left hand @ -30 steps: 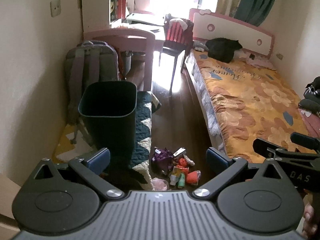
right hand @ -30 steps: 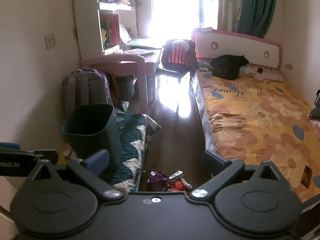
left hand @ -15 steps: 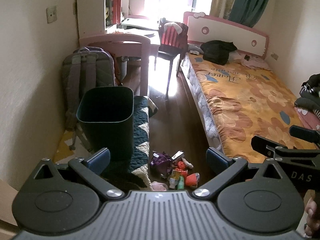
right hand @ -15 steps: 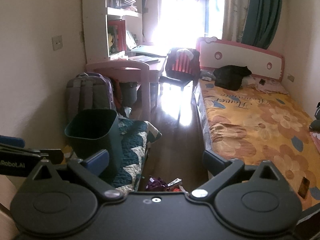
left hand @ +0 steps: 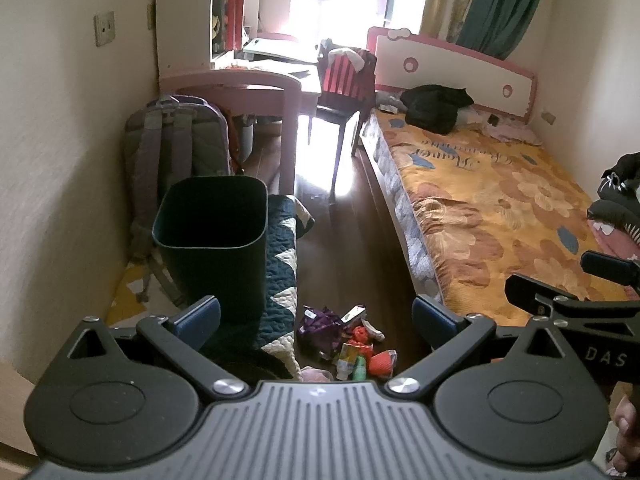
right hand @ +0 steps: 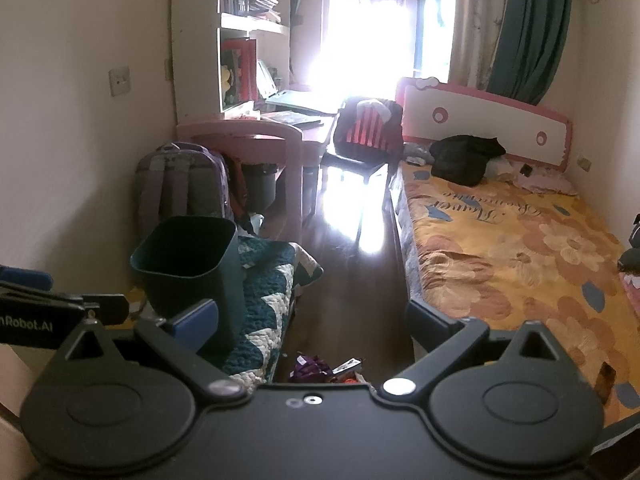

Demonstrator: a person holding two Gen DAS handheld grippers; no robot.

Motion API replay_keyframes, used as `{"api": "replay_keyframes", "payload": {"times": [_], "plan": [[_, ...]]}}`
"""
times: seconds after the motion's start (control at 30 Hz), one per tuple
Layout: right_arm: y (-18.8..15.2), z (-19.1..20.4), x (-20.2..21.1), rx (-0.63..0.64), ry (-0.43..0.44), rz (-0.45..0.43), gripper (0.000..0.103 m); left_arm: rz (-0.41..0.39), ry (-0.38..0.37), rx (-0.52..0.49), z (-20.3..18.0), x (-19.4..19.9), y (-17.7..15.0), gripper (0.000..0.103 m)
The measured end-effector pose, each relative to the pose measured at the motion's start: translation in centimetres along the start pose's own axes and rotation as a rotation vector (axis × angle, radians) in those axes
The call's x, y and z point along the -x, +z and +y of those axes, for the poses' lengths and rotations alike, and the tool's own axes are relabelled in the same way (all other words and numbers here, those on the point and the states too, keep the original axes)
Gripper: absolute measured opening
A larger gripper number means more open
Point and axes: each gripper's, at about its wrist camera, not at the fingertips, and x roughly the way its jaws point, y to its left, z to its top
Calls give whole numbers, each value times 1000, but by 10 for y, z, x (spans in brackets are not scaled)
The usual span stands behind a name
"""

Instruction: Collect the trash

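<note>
I held both tools up over the bedroom floor. My left gripper (left hand: 316, 316) had its two blue fingers spread wide, and nothing was between them. My right gripper (right hand: 312, 320) was spread wide too, and it held nothing.

The trash (left hand: 348, 340) lay in a small pile on the dark wood floor (left hand: 344, 256), below and between the left fingers. I saw a purple wrapper (left hand: 318, 322), some red bits, and a little green bottle (left hand: 359, 367) in the pile. In the right view only the top of the pile (right hand: 320, 368) showed above the tool's body.

The dark green bin (left hand: 214, 240) stood upright to the left of the trash, with its mouth open at the top. It sat on a blue and white quilt (left hand: 280, 276) that lay on the floor. The pile was just beside the quilt's edge.

A gray backpack (left hand: 176, 148) leaned on the wall behind the bin. A pink desk (left hand: 240, 84) stood past it. A bed (left hand: 492, 208) with an orange flower sheet ran along the right side of the room. A black bundle of clothes (left hand: 436, 106) lay near its pink and white headboard (left hand: 452, 66).
</note>
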Motion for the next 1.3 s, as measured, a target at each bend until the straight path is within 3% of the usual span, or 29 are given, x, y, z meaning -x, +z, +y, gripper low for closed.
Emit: {"api": "replay_keyframes", "payload": {"times": [0.9,1.3], "plan": [[13,-5,-8,23,-4,-8,101,-13,-18,10,-2,-8,11,103],[26,-39,-47,7,22,27,101,25,-11,9,-37,-56,38,103]]}}
